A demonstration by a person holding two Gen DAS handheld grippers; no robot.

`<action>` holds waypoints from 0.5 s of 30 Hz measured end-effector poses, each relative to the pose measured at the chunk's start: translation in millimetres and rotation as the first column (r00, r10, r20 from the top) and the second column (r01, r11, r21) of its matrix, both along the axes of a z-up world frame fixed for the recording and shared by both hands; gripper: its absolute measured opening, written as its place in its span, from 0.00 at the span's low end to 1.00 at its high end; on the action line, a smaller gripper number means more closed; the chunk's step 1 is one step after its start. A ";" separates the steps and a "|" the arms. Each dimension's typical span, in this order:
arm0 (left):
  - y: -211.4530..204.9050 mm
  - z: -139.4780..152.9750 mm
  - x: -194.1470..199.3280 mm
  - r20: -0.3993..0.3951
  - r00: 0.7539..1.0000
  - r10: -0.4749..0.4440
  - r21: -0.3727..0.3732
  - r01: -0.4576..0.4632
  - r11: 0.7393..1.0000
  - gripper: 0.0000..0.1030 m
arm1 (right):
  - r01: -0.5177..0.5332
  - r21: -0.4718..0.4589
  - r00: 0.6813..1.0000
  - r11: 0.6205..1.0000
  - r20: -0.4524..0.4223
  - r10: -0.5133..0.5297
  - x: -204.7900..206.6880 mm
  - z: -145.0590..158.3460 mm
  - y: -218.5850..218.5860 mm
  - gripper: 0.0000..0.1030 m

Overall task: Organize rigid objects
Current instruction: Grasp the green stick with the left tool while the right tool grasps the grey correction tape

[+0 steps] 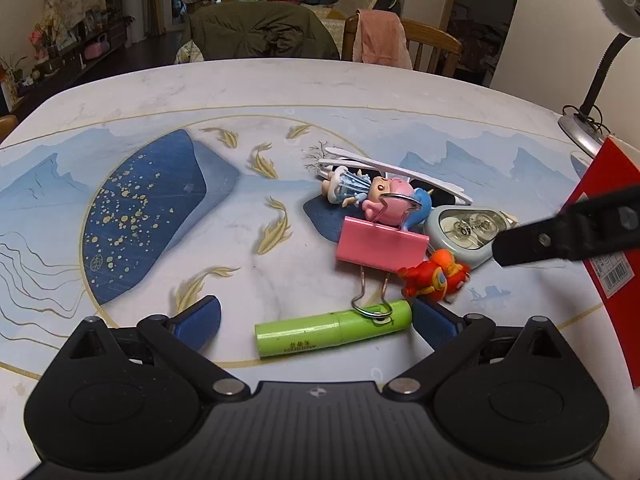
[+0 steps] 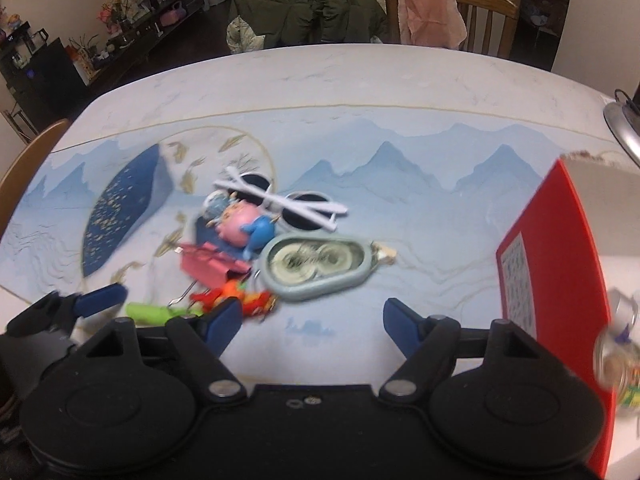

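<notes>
Table (image 1: 280, 92): the printed mat with blue mountains and gold fish lies under both my grippers.
Red box (image 2: 560, 280): stands at 3 o'clock of the pile, well apart from it.
Pile: sits mid-table, white-framed sunglasses (image 1: 400, 170) at its 12 o'clock edge.
Correction tape (image 1: 466, 230): grey shell at the pile's 3 o'clock, just beside the orange toy (image 1: 436, 276).
Pink binder clip (image 1: 382, 244): lies against the pink doll (image 1: 390, 198); its wire handle rests on the green tube (image 1: 332, 328).
Left gripper (image 1: 320, 320): my jaws stand apart, one at each end of the green tube; whether the pads touch it I cannot tell.
Right gripper (image 2: 312, 320): jaws apart over bare mat at the pile's 5 o'clock, nothing between them.
</notes>
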State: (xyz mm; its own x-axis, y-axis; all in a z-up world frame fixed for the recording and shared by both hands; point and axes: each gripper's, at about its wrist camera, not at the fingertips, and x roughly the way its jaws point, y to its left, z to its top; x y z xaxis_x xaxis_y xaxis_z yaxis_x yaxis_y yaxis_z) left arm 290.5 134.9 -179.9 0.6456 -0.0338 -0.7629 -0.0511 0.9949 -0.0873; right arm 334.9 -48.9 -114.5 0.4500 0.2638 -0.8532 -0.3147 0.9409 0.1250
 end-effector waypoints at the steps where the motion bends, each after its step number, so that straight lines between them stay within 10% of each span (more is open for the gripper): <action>1: 0.1 0.1 0.0 0.005 1.000 0.000 0.002 0.000 1.000 0.98 | 0.002 -0.004 1.000 1.000 -0.001 -0.002 4.1 -1.8 0.3 0.75; 15: -5.3 0.7 -5.1 0.003 1.000 0.022 0.020 -0.022 1.000 0.95 | 0.117 -0.044 0.993 0.992 0.023 -0.116 43.5 -22.4 22.0 0.77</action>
State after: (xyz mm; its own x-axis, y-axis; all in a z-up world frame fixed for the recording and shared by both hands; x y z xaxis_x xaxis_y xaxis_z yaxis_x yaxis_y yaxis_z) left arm 285.5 129.7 -179.2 0.6484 -0.0045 -0.7612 -0.0728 0.9950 -0.0679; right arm 378.5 -26.9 -136.9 0.4930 0.1698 -0.8533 -0.2046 0.9759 0.0759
